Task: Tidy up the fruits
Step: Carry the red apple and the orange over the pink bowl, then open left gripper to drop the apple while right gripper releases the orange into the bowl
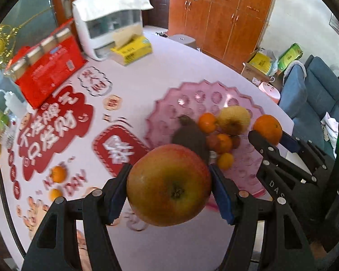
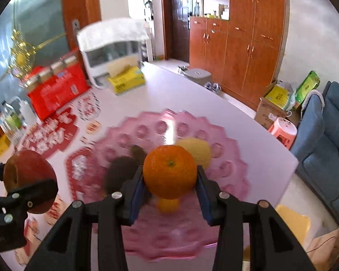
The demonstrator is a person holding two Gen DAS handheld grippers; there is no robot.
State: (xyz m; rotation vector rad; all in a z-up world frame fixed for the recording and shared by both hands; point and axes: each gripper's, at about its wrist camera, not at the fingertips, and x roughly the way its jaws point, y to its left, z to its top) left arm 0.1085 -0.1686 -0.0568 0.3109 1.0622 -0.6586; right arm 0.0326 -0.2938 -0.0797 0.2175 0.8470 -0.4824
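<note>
Left hand-held gripper (image 1: 169, 185) clamps apple (image 1: 169, 184), calyx toward camera | right hand-held gripper (image 2: 169, 176) clamps orange (image 2: 169, 171)

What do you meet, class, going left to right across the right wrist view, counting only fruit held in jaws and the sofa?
Red apple → orange → blue sofa.

White table (image 1: 160, 72) bearing pink plate (image 1: 244, 169), red box (image 1: 49, 72), 2 tangerines (image 1: 58, 174)
</note>
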